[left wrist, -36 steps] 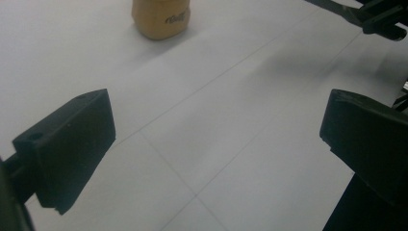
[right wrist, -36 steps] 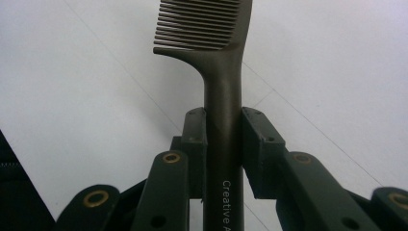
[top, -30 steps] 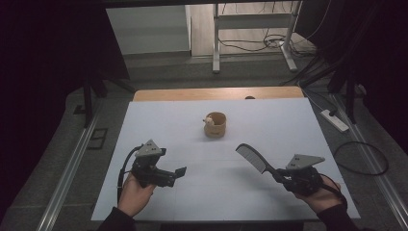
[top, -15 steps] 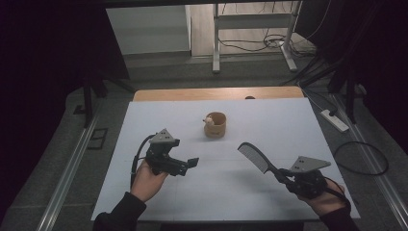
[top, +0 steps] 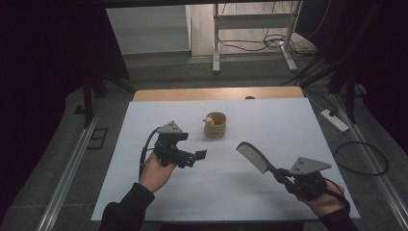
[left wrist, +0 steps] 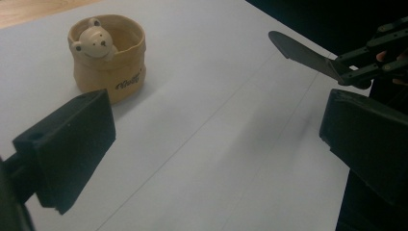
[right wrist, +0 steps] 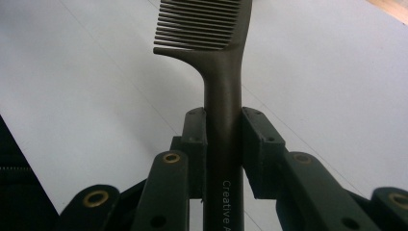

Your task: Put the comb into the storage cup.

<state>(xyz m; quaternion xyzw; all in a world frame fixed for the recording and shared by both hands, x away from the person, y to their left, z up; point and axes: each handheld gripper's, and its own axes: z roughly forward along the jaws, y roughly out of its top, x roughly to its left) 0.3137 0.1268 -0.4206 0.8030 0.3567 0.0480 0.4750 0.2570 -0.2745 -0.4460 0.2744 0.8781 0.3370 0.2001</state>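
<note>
1. White sheet covered the table (top: 288, 125); a strip of bare wood showed along its far edge, with a dark floor, cables and a metal stand beyond.
2. Right gripper (top: 284, 176) sat near the table's near right corner, held in a hand (top: 327, 199) coming in from the near edge.
3. Its jaws were clamped on the handle of a black comb (top: 254, 157), one pad on either side of the handle, as the right gripper view showed (right wrist: 222, 125).
4. Comb pointed up and to the far left, toothed end raised off the sheet, teeth facing the near left in the high view.
5. Left gripper (top: 199, 155) sat left of centre, held in the other hand (top: 156, 168), pointing right toward the comb.
6. Its jaws stood wide apart with nothing between them, only white sheet in the gap in the left gripper view.
7. Small tan pot (top: 215, 124) with a bear figure (left wrist: 92, 42) at its rim stood upright toward the far middle of the sheet, well apart from both grippers and the comb.
8. Power strip (top: 333, 120) lay on the floor right of the table.
</note>
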